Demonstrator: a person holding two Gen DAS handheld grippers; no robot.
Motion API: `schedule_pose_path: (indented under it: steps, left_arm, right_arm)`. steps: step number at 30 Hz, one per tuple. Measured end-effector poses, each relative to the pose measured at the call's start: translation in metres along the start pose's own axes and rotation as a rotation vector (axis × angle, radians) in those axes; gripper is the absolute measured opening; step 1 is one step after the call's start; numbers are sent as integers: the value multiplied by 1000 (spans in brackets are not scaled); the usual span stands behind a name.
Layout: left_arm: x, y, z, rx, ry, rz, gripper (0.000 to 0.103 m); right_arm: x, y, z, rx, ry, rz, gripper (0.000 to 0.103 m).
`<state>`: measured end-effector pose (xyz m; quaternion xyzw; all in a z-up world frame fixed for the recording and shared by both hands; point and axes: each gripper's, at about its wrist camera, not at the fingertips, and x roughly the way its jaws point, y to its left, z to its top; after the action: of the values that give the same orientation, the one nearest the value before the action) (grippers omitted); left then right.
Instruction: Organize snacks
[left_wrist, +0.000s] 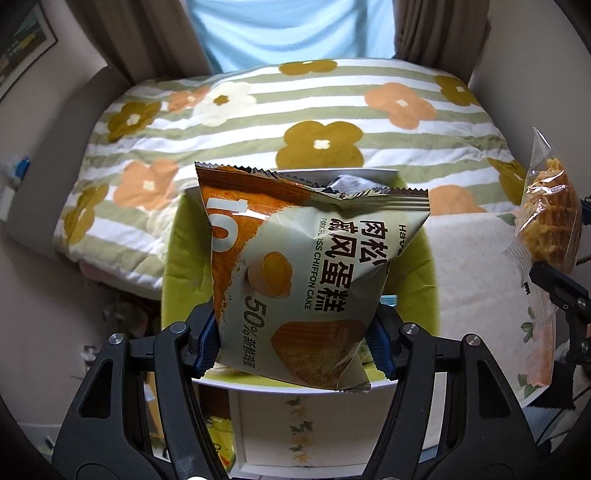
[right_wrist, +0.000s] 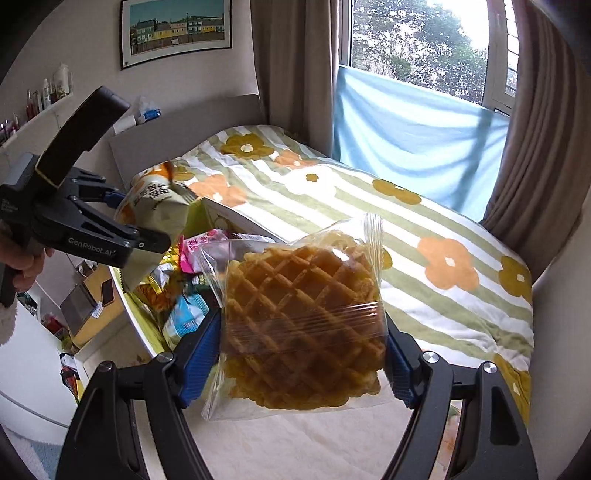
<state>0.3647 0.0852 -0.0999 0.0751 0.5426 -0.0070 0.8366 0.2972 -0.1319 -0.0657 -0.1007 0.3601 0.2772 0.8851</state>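
Observation:
My left gripper (left_wrist: 293, 350) is shut on a grey-and-orange pork floss chiffon cake packet (left_wrist: 303, 273) and holds it above a lime-green box (left_wrist: 173, 258). The same packet (right_wrist: 159, 206) and the left gripper (right_wrist: 118, 218) show at the left of the right wrist view. My right gripper (right_wrist: 301, 365) is shut on a clear bag of waffles (right_wrist: 303, 325), held above a pale cloth. That waffle bag (left_wrist: 550, 221) shows at the right edge of the left wrist view. Several snack packets (right_wrist: 188, 266) lie in the box.
A bed with a striped flower quilt (left_wrist: 295, 122) lies behind the box. A pale floral cloth (left_wrist: 476, 280) covers the surface to the right. A blue sheet (right_wrist: 413, 133) hangs at the window. A shelf with bottles (right_wrist: 44, 96) runs along the left wall.

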Motion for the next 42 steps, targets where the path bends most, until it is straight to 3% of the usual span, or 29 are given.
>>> schedule_pose_path:
  steps: [5, 13, 18, 21, 24, 34, 37, 39, 42]
  left_arm:
    - [25, 60, -6, -54, 28, -29, 62]
    - [56, 92, 6, 7, 45, -125, 62]
    - [70, 108, 13, 12, 47, -82, 62]
    - [84, 117, 14, -16, 86, -129, 72]
    - [89, 120, 11, -17, 65, -136, 101]
    - [71, 129, -7, -65, 1, -148, 102]
    - [67, 124, -11, -67, -10, -145, 102]
    - [64, 121, -14, -66, -16, -143, 102]
    - [62, 116, -21, -64, -24, -143, 102]
  right_arm:
    - [41, 37, 18, 75, 39, 49, 75]
    - [88, 68, 19, 214, 104, 24, 75]
    - [96, 71, 14, 271, 136, -10, 75]
    - [103, 76, 14, 290, 156, -21, 76]
    - [109, 78, 15, 305, 174, -37, 77]
    - [119, 79, 13, 346, 208, -53, 77]
    - [123, 78, 17, 358, 191, -44, 84]
    - [121, 79, 18, 347, 159, -60, 103]
    - [116, 81, 18, 330, 143, -124, 103]
